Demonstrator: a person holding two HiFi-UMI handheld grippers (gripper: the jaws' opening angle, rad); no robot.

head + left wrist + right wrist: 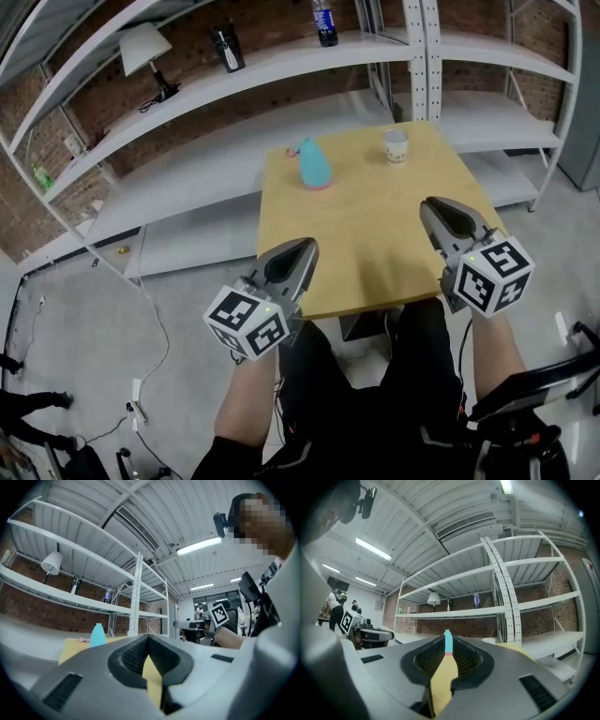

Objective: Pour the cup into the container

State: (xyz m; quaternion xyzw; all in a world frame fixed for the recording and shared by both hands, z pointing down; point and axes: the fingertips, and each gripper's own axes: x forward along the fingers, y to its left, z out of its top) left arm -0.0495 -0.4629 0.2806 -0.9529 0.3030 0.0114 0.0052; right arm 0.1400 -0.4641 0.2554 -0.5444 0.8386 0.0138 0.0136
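So, nearest the camera you're sitting with your legs [375, 394] in black trousers tucked up to the near edge of the desk [375, 244], both forearms stretched forward. Your left gripper [305, 246] hangs at the near left corner of the desk, pointing roughly level toward the far side. Its fingers are pressed together at the tips with nothing between them, and only a wedge of yellow desktop shows lower down between them. Your right gripper [431, 204] is over the near right part of the desk. Its fingers are barely parted, just a thin slit, and they're pinching nothing. In the right gripper view you can see the far-off turquoise container through that slit.

The middle of the wooden desktop is bare. Toward the far edge, the turquoise container [315, 164] stands upright left of centre, bottle-shaped with a pink base, and a small pink thing [290, 150] lies just beside it on the left. The cup [396, 146], white paper with some print, stands upright on the far right part of the desk, well apart from the container and from both grippers. I can't tell what's in it.

Beyond the desk is white shelving [281, 66] against a brick wall, holding a lamp [141, 47], a dark flask [228, 47] and a drink bottle [324, 21].
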